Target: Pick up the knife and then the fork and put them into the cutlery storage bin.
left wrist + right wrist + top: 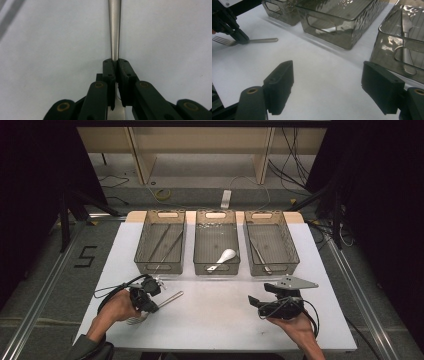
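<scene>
Fork point(165, 301) is lying flat on the white desk point(220, 315) at lower left of the high view, tines toward the frame's bottom edge, handle pointing up-right toward the bins. The left claw point(116, 65) is pinching the fork's neck between tines and handle, jaws closed on the metal, probably so the handle balances when lifted. The right claw point(327, 87) is hovering wide open and empty at lower right, near the right bin point(271, 250), where a knife point(407, 37) is lying. The middle bin point(216, 247) is holding a white spoon point(223, 258); the left bin point(160, 247) is holding thin rods, perhaps chopsticks. Sorting by type is likely the aim, though which bin suits the fork is unclear.
</scene>
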`<state>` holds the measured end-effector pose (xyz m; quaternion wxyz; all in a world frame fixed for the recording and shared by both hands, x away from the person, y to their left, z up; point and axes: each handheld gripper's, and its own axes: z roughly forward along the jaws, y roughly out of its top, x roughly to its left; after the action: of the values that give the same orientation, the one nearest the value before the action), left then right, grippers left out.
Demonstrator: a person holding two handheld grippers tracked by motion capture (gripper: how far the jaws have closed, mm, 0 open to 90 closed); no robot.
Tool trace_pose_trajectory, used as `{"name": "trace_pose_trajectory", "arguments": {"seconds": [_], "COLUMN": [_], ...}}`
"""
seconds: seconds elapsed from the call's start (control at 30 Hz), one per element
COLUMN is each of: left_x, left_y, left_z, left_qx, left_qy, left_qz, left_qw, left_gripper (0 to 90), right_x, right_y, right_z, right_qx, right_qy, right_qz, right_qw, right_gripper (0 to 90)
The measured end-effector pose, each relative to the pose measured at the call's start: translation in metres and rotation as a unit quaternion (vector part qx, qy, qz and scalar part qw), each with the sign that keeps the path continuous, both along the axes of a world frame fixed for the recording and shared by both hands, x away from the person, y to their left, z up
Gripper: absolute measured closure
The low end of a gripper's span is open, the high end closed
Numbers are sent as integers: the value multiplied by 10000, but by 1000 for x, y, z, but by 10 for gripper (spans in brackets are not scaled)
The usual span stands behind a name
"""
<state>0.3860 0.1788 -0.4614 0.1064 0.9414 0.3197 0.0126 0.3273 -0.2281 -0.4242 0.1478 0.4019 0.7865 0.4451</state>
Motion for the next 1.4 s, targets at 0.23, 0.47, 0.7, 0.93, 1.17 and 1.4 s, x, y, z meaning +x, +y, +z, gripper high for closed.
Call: {"name": "trace_pose_trajectory", "arguments": {"seconds": [0.23,0.47,0.7,0.93,1.17,1.4], "left_x": [-1,-12,-14,-14,-11,-11], "left_y": [-2,-27,-52,-79,-102,-113], "left_z": [8,25,30,37,41,41], "left_qx": [-346,-756,-913,-998,-951,-868], "left_qy": [145,324,469,571,652,830], "left_qz": [4,-345,-693,-1086,-1335,-1496], "left_qw": [9993,9960,9923,9874,9843,9814], "left_gripper": [847,848,848,848,847,847], "right_x": [0,-4,-13,-27,-33,-34], "right_y": [-1,9,27,59,77,89], "right_z": [1,3,8,6,2,-5], "right_qx": [44,52,-18,-342,-661,-1052], "right_qy": [-35,-109,-271,-448,-565,-665], "right_qz": [12,281,661,1363,1689,1868], "right_qw": [10000,9995,9974,9891,9818,9745], "right_gripper": [272,271,268,268,269,283]}}
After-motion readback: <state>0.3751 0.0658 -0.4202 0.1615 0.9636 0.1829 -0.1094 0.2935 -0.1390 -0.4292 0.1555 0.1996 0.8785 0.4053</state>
